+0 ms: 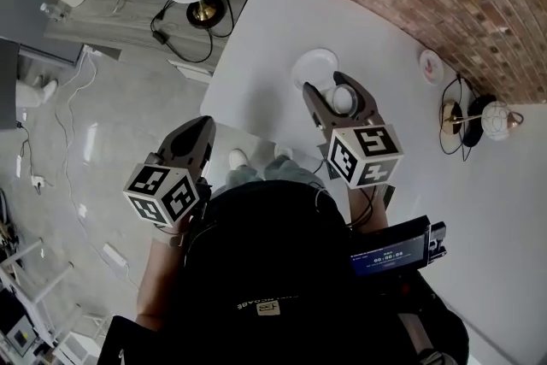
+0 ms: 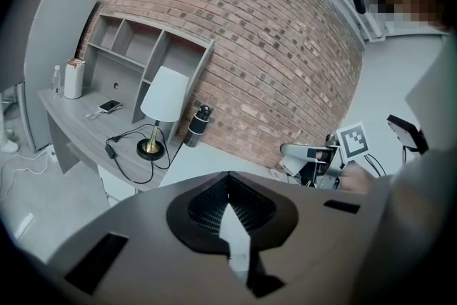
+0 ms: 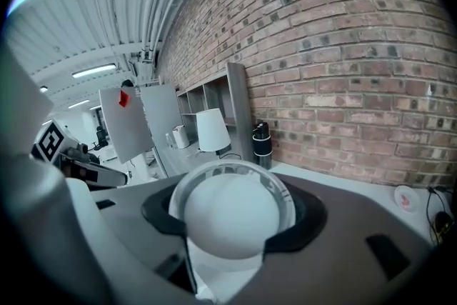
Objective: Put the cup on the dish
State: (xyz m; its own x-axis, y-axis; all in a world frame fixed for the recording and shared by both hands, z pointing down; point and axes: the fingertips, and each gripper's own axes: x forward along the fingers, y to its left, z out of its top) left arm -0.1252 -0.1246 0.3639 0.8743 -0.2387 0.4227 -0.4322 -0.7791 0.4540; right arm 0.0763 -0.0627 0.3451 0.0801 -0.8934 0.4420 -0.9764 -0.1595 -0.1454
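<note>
Only the head view shows the dish (image 1: 314,67). It is plain, white and round, and lies on the white table (image 1: 256,38) just past the fingertips of the right gripper (image 1: 335,94), slightly to their left. In the right gripper view (image 3: 234,219) the cup (image 3: 230,203) fills the space between the fingers and blocks what lies just beyond them. Farther beyond the tips that view shows a lamp (image 3: 213,129) and a black bottle (image 3: 261,141) by the brick wall. A small plate (image 3: 405,198) with a pink mark lies off to the right of the fingers.

The right gripper's fingers are clamped on the cup (image 1: 344,100), which sits between them, close to the dish but not on it. It is white and rounded. Its body bulges toward the gripper's camera, ringed by a wider rim that carries faint grey marks.

The left gripper (image 1: 203,126) is pressed closed on nothing, its tips (image 2: 228,175) meeting. In the head view it sits past the table's near edge, over the grey floor. Its own view alone shows the right gripper from the side with its marker cube (image 2: 355,141), and a wall shelf (image 2: 143,46) far beyond the tips.

The cubes bear black-and-white square patterns. A lit screen (image 1: 389,252) at the person's waist shows digits too small to read.
</note>
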